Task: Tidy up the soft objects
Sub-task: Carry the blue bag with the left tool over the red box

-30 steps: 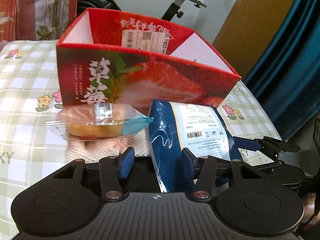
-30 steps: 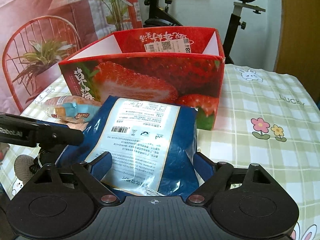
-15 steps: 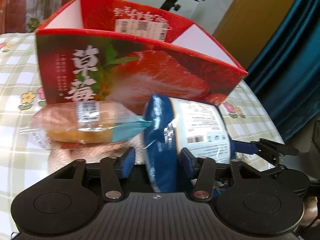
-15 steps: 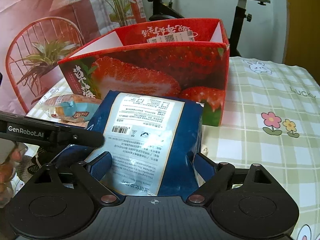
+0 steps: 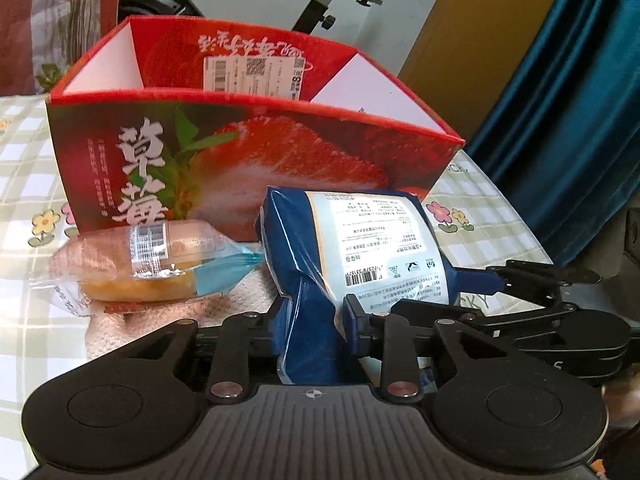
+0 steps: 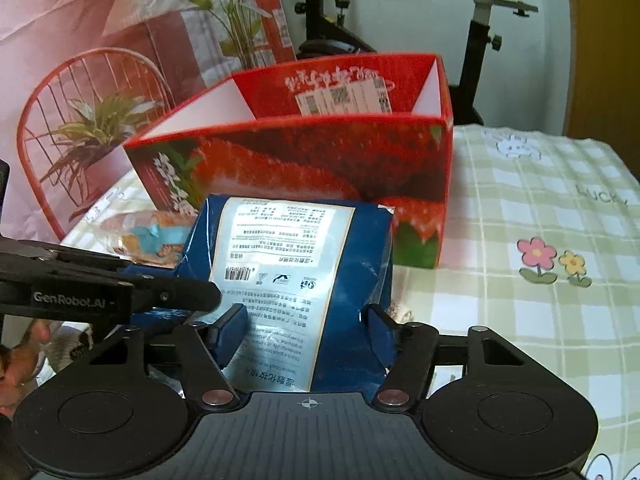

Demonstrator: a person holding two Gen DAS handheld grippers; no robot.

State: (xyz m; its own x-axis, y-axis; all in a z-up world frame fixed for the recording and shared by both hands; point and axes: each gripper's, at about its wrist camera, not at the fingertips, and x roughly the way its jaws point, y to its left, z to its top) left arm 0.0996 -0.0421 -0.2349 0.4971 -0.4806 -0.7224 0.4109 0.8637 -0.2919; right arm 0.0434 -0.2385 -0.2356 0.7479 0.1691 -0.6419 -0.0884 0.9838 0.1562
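Observation:
A blue soft pack with a white label is held by both grippers. My left gripper is shut on its left edge, pinching the plastic. My right gripper is shut on its near end. The pack stands just in front of the open red strawberry box. A wrapped bread bun lies on a pink knitted cloth to the left of the pack.
The table has a green checked cloth with flowers. A red wire chair with a plant stands at the far left. An exercise bike is behind the box, a blue curtain at the right.
My left gripper's fingers have closed in on the blue pack's edge. The pack has risen and moved closer to the red box. The right gripper keeps its hold.

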